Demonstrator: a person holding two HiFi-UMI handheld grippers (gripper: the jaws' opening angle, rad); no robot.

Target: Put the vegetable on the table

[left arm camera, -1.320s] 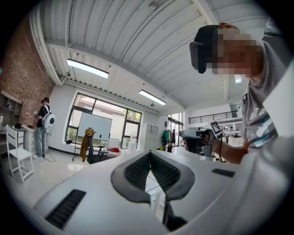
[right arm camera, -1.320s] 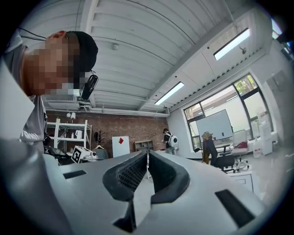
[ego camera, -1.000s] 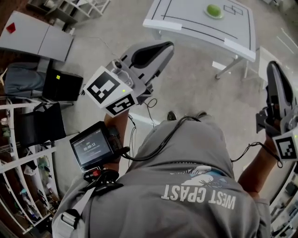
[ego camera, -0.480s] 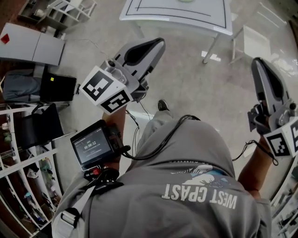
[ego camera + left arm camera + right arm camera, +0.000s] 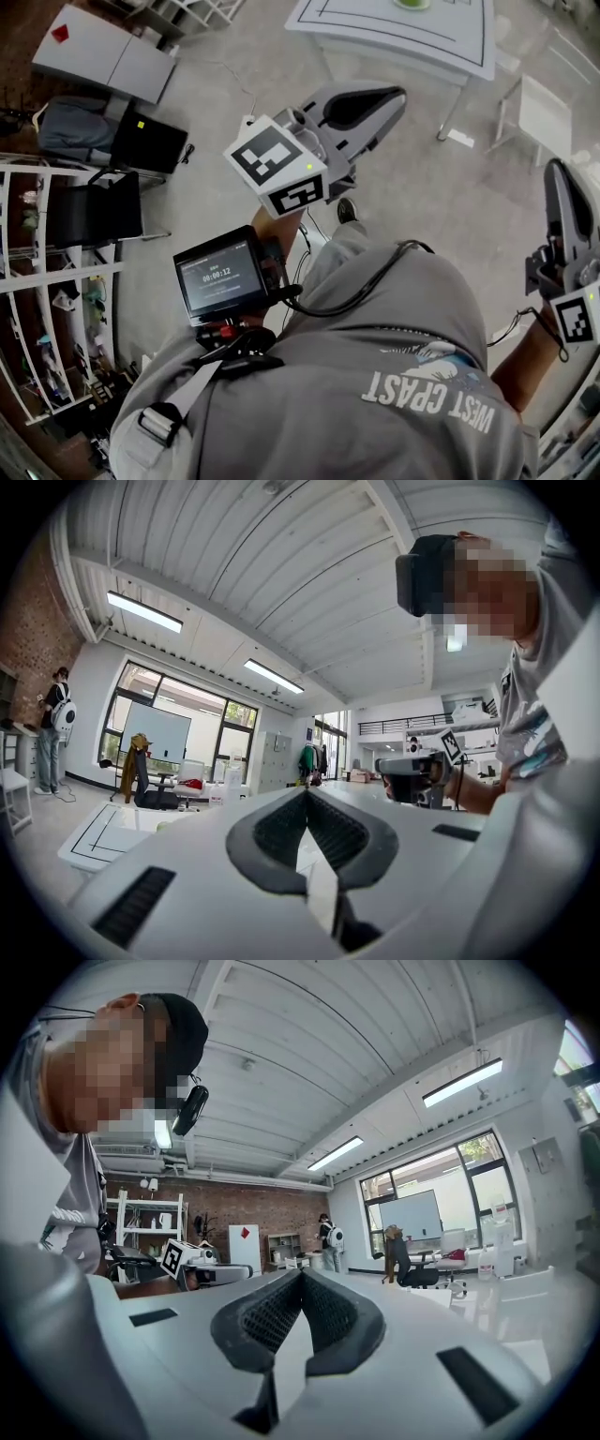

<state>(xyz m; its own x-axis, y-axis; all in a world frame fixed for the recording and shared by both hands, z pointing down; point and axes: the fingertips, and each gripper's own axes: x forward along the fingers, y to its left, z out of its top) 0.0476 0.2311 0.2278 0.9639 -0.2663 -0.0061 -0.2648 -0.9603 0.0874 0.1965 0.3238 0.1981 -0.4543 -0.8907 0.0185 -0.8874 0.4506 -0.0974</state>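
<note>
The left gripper [image 5: 307, 799] and right gripper [image 5: 301, 1277] are both closed on nothing; the green vegetable [image 5: 412, 4] lies far off on the white table [image 5: 450, 47], at the head view's top edge. It looks small and round, likely light and smooth-skinned; pinch gently across its middle.

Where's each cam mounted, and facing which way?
Head view: on the person's head, steeply down; shows shirt, left tongs, right tongs, white table ahead.
Left gripper view: on left tongs, level along shut jaws into the room; shirt at right.
Right gripper view: on right tongs, level along shut jaws toward brick wall; shirt at left.
Shared: each gripper view shows the other tongs; head and left gripper views both show the table.
</note>
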